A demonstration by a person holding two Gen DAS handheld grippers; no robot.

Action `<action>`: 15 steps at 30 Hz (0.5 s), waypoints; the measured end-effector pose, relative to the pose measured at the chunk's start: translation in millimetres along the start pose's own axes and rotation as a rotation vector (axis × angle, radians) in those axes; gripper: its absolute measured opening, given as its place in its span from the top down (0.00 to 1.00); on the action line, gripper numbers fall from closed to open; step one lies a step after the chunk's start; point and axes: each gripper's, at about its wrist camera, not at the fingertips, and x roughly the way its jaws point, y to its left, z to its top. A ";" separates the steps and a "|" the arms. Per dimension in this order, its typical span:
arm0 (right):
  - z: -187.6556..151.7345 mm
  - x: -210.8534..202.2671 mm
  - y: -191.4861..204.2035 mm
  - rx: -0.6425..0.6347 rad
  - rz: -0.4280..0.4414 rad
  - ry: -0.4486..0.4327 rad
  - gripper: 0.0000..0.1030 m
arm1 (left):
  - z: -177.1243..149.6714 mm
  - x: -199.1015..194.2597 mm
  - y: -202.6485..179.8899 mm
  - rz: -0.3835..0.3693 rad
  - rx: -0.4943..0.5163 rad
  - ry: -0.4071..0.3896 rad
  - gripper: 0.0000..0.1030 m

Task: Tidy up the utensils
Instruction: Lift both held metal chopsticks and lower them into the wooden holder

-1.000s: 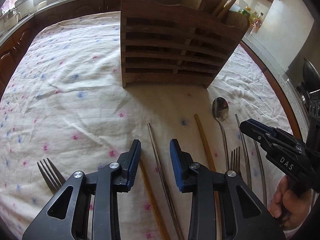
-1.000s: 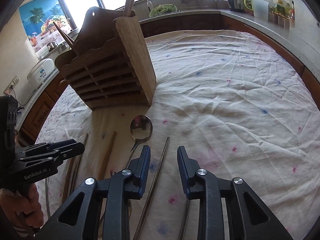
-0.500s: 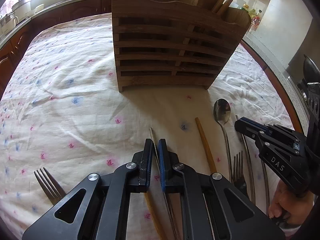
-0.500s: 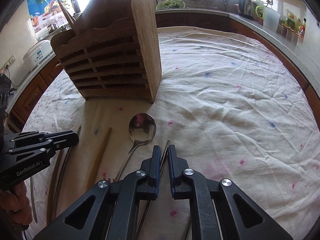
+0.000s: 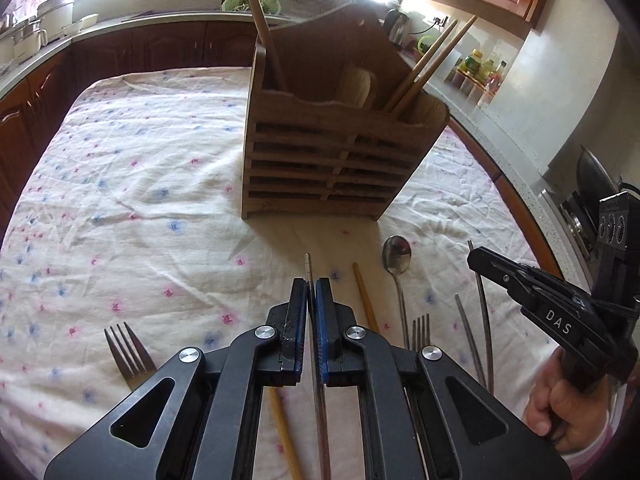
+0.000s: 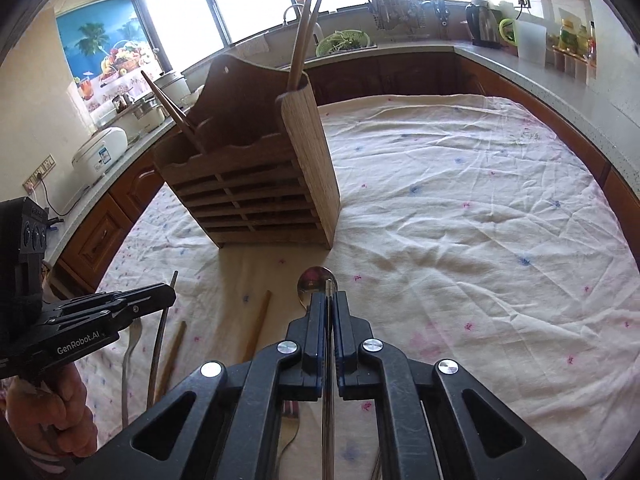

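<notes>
A thin metal chopstick [image 5: 308, 270] is pinched between the blue-padded fingers of the left gripper [image 5: 311, 284], its tip poking out just past the fingertips and its length running back under the tool. The right gripper [image 6: 329, 298] has its own fingers pressed tight on a second thin metal chopstick [image 6: 328, 384], whose tip shows in front of the bowl of a shiny steel spoon [image 6: 316, 280].

That spoon lies on the white flowered tablecloth [image 6: 460, 208] near the front edge of the table, bowl pointing toward the slatted wooden utensil holder [image 5: 332, 152]. Just to its left lies a wooden chopstick [image 5: 365, 298], and another wooden chopstick [image 5: 284, 432] runs partly beneath the left gripper. To the right of the spoon handle sit a steel fork [image 5: 421, 330] and a pair of curved metal sticks [image 5: 478, 320], close to the right edge of the table. A second steel fork [image 5: 128, 354] lies apart, toward the front left corner.

The holder stands upright around the middle of the table, well back from the loose cutlery. Two wooden chopsticks [image 6: 306, 28] lean out of its right end compartment, and a single wooden stick [image 5: 262, 28] rises from its left one. Something pale and rounded sits in the middle compartment, but I cannot tell what it is.

Behind the table a kitchen counter [image 6: 520, 64] curves along the windows.
</notes>
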 end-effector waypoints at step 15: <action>17.7 -91.5 11.6 0.017 0.074 -0.204 0.96 | 0.8 -102.0 -12.7 -0.076 0.002 -0.215 0.96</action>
